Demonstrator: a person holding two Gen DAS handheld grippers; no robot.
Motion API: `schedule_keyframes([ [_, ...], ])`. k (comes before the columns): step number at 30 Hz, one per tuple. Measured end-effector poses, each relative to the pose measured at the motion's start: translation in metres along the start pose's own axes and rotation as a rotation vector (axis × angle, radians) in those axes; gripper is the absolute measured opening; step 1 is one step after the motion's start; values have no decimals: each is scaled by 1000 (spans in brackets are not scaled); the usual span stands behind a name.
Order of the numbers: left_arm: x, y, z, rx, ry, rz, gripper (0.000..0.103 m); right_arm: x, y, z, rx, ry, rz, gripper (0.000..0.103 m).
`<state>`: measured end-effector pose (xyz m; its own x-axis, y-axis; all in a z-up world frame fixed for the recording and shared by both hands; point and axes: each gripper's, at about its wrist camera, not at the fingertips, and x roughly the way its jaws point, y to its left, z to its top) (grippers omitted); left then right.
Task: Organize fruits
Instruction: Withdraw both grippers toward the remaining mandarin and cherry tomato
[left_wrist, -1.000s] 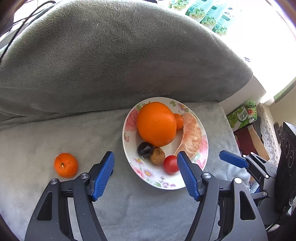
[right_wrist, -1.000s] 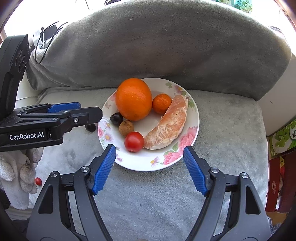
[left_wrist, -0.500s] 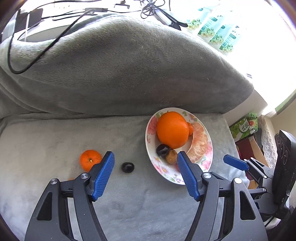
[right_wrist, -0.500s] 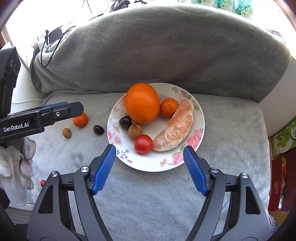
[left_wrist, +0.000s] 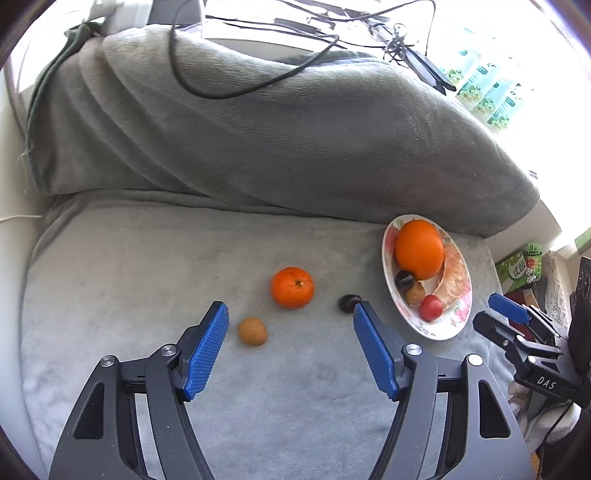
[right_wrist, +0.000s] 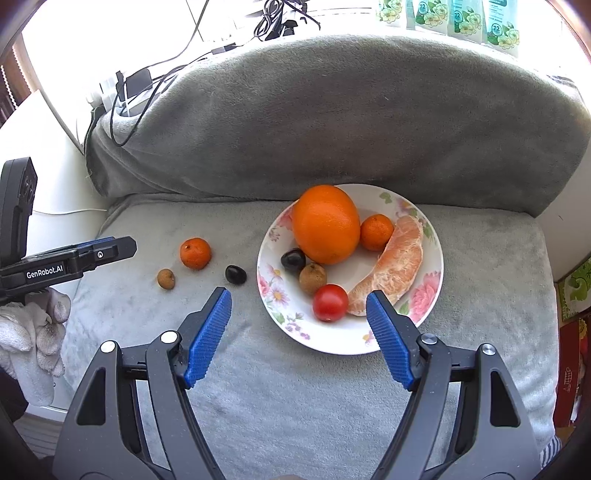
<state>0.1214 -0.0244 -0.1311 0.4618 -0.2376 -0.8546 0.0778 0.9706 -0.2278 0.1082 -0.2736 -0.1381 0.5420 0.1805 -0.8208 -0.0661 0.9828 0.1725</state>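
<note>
A floral plate (right_wrist: 391, 339) (left_wrist: 452, 328) on the grey cushion holds a big orange (right_wrist: 327, 225), a small tangerine (right_wrist: 376, 232), a peeled citrus segment (right_wrist: 397, 266), a red tomato (right_wrist: 330, 302), a dark plum (right_wrist: 293, 259) and a brown longan (right_wrist: 312, 277). Left of the plate lie a loose tangerine (left_wrist: 292, 287) (right_wrist: 195, 253), a brown longan (left_wrist: 252, 331) (right_wrist: 166, 278) and a dark plum (left_wrist: 348, 302) (right_wrist: 236, 274). My left gripper (left_wrist: 290, 325) hovers open above the loose fruits. Over the plate's near rim my right gripper (right_wrist: 299, 310) stands open, empty.
A grey blanket-covered backrest (left_wrist: 277, 129) rises behind the seat, with black cables (left_wrist: 266, 81) on top. Green packets (right_wrist: 454, 14) line the back. Boxes (left_wrist: 519, 266) stand at the right. A white-gloved hand (right_wrist: 33, 332) holds the left gripper.
The left gripper has swung left, away from the plate, so the loose tangerine, longan and plum now lie ahead of its fingers. The right gripper has drawn back slightly and stays open.
</note>
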Motion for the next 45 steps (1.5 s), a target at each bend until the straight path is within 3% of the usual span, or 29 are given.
schedule_keyframes([
  [9, -24, 43, -20, -47, -17, 55, 70, 7, 13, 6, -24, 38, -16, 78],
  [19, -48, 77, -66, -99, 2, 111, 70, 16, 41, 12, -70, 49, 54, 78],
  [29, -63, 93, -114, -153, 15, 89, 68, 40, 76, 18, -130, 90, 124, 78],
  [34, -65, 84, -132, -130, 24, 69, 57, 57, 92, 23, -161, 113, 137, 77],
  [45, -40, 63, -164, -85, 95, 46, 36, 96, 119, 26, -230, 179, 154, 63],
])
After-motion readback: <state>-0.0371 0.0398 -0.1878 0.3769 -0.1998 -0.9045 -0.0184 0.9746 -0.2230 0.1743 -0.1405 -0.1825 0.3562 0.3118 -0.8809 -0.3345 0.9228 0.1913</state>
